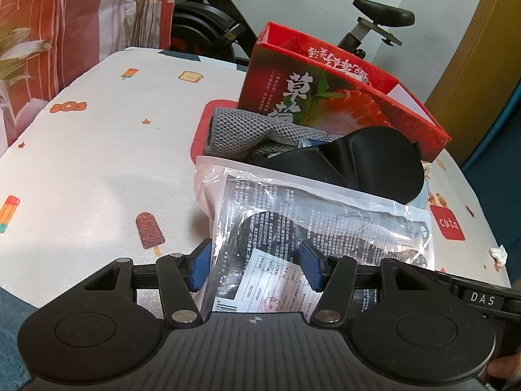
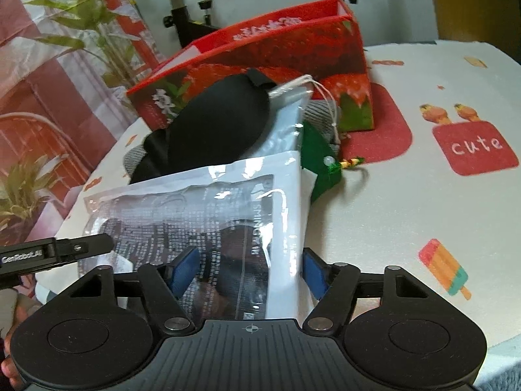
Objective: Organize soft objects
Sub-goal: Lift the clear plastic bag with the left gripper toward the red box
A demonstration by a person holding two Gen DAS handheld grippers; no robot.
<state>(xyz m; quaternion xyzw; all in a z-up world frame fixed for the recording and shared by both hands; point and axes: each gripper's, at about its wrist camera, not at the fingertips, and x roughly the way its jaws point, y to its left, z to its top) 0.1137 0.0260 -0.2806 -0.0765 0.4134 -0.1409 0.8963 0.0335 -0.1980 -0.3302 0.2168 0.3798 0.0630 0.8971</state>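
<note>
A clear plastic bag point(image 1: 293, 215) point(image 2: 195, 202) with printed paper and a dark item inside lies at the near side of a pile, leaning on it. My left gripper point(image 1: 255, 267) is open around the bag's left corner; its left pad sits at the bag's edge. My right gripper point(image 2: 247, 272) is open around the bag's right corner, with the bag's edge next to its right pad. Behind the bag lie a black eye mask point(image 1: 374, 163) point(image 2: 215, 123), a grey knitted cloth point(image 1: 241, 130), a silvery drawstring pouch point(image 2: 283, 120) and a green tasselled pouch point(image 2: 320, 163).
An open red strawberry box point(image 1: 325, 97) point(image 2: 276, 52) stands behind the pile on the patterned tablecloth point(image 1: 97, 163) point(image 2: 407, 211). A crumpled tissue point(image 1: 498, 254) lies near the right edge. An exercise bike point(image 1: 228, 9) and a flowered curtain point(image 1: 49, 32) stand beyond the table.
</note>
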